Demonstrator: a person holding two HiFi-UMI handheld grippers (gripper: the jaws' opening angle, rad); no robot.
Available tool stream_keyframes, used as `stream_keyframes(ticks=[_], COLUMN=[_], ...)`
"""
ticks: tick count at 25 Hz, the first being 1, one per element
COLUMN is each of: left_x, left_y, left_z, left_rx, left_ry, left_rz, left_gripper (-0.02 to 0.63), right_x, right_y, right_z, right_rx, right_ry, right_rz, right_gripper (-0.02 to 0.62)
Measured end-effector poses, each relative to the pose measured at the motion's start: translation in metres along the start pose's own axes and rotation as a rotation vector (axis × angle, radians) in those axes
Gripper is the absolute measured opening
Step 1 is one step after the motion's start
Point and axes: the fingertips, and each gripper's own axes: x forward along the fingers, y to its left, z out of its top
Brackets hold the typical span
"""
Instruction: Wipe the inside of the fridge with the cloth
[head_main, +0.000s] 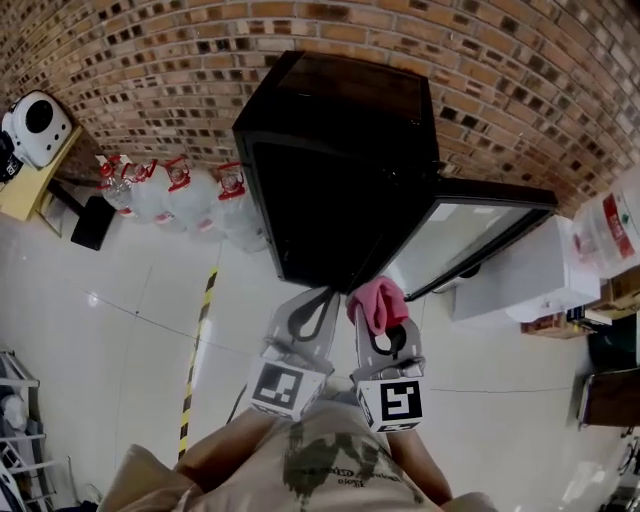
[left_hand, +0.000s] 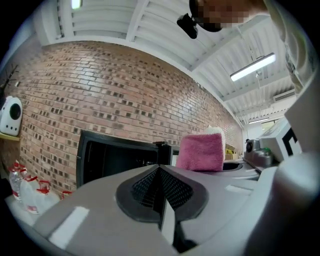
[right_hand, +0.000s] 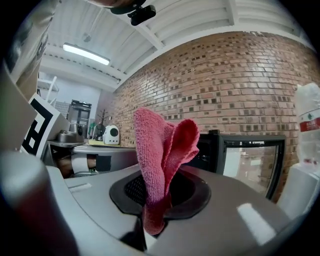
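The pink cloth (right_hand: 162, 165) is pinched by its lower end between the 2 jaws of the right gripper (right_hand: 156, 210), which are closed onto it. The rest of the cloth stands up loose in a fold. It is in the air just in front of the open black fridge (head_main: 340, 170) and has not yet gone inside. The left gripper (left_hand: 160, 175) has its jaws pressed together with nothing between them, and it sits just beside the right one.

The hold looks narrow. Dragging the cloth against an inner wall could pull it out of the jaws, or the loose fold could roll up so that little fabric wipes. The glass door (head_main: 470, 235) stands open on the right, and a wide swing of the right gripper could knock it.

Only the head view shows the layout on the floor: the dark interior, the door's angle, and the water bottles (head_main: 190, 195) along the brick wall. Only the right gripper view shows how little of the cloth is clamped. The left gripper view shows the cloth's flat side from beside it.
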Motion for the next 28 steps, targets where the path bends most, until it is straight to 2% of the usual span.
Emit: stream_keyframes(ticks=[4, 10, 18, 24, 28], left_x=[-0.004, -0.001, -0.001, 0.001, 0.003], left_y=[0.006, 0.008, -0.008, -0.013, -0.017], left_z=[-0.005, -0.005, -0.009, -0.014, -0.013], left_rx=[0.021, 0.038, -0.004, 0.025, 0.004], left_ry=[0.000, -0.003, 0.025, 0.011, 0.022], left_rz=[0.005, -0.022, -0.063, -0.072, -0.072], left_gripper=[-0.018, -0.018, -0.018, -0.018, -0.018], right_x=[0.005, 0.008, -0.001, -0.005, -0.005], right_y=[0.008, 0.005, -0.003, -0.007, -0.009], right_z=[-0.003, -0.001, -0.006, -0.008, -0.011], right_rx=[-0.012, 0.000, 0.007, 0.010, 0.003], right_ry=[0.009, 0.007, 0.023, 0.021, 0.018], right_rz=[0.009, -0.025, -0.067, -0.075, -0.076], right_gripper=[0.060, 0.060, 0.060, 0.060, 0.060])
